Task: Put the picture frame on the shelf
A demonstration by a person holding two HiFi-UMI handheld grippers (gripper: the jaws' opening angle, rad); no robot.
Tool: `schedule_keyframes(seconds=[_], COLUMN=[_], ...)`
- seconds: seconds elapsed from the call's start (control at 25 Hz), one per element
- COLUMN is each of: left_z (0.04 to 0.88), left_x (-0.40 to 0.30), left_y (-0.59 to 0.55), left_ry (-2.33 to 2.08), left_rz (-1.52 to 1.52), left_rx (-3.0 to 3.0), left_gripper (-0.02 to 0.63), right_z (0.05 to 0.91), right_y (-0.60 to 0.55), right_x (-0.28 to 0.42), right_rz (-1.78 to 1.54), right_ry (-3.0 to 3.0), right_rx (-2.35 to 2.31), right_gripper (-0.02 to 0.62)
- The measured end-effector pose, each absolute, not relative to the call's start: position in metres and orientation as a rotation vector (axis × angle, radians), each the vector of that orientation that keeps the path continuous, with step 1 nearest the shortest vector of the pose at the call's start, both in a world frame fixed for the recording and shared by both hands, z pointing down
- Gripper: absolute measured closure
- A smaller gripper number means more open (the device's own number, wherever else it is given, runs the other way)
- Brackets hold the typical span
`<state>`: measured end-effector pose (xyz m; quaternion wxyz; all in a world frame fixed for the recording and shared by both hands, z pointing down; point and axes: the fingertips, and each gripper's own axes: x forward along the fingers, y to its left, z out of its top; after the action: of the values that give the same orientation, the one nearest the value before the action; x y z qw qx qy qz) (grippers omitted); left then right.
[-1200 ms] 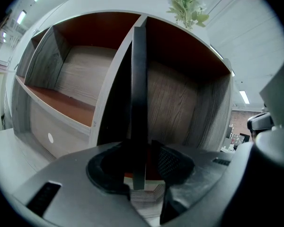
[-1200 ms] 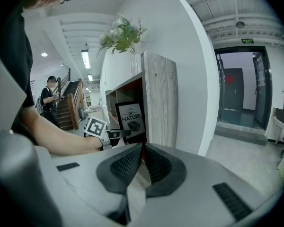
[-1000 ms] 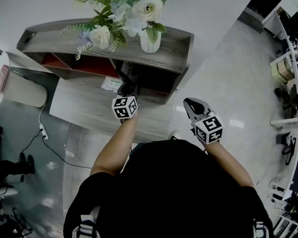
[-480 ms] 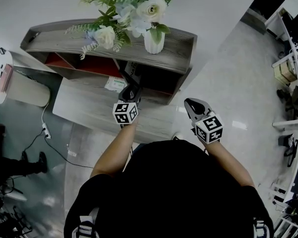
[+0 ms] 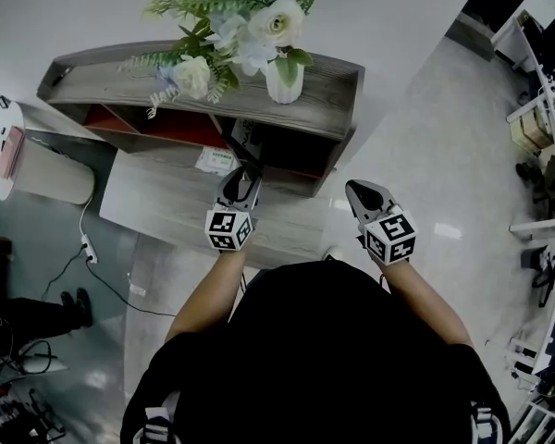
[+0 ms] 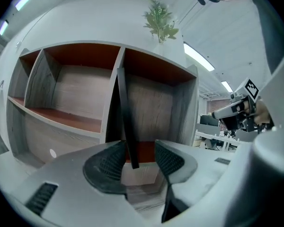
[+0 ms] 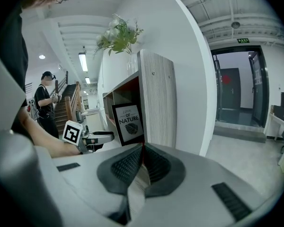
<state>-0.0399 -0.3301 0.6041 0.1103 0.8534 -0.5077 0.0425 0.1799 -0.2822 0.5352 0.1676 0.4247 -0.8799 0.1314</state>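
Observation:
The picture frame (image 5: 244,139), black-edged with a leaf print, stands upright in the lower right compartment of the grey wooden shelf (image 5: 328,86). In the right gripper view the picture frame (image 7: 128,124) faces out of the shelf (image 7: 156,98). My left gripper (image 5: 240,181) is just in front of that compartment. In the left gripper view the frame (image 6: 123,112) shows edge-on beyond my left gripper (image 6: 137,162), whose jaws have just been opening and stand wide, the pads clear of the frame. My right gripper (image 5: 363,195) hangs to the right, shut and empty; its jaws (image 7: 141,162) meet.
A white vase of flowers (image 5: 282,74) stands on the shelf top. A low wooden platform (image 5: 157,202) lies below the shelf. A round white table (image 5: 2,128) and a floor cable (image 5: 81,240) are at the left. Another person (image 7: 46,105) stands by stairs.
My left gripper has drawn back from the shelf toward me and its jaws have spread. The frame stays standing in the compartment. The right gripper has not moved.

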Motion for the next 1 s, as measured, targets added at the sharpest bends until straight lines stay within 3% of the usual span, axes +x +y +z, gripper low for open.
schedule_keyframes(seconds=[0.24, 0.48, 1.0], left_z=[0.594, 0.58, 0.555], left_x=[-0.05, -0.046, -0.05], left_y=[-0.317, -0.301, -0.285], left_ry=[-1.49, -1.441, -1.412], left_rz=[0.127, 0.189, 0.242], left_rx=[2.535, 2.656, 2.752], left_gripper=[0.433, 0.516, 0.583], right_z=[0.538, 0.545, 0.569], right_y=[-0.284, -0.287, -0.288], right_x=[0.182, 0.193, 0.214], right_rz=[0.386, 0.413, 0.457], right_ry=[-2.504, -2.492, -2.433], right_rx=[1.237, 1.288, 1.37], right_gripper=[0.574, 0.574, 0.58])
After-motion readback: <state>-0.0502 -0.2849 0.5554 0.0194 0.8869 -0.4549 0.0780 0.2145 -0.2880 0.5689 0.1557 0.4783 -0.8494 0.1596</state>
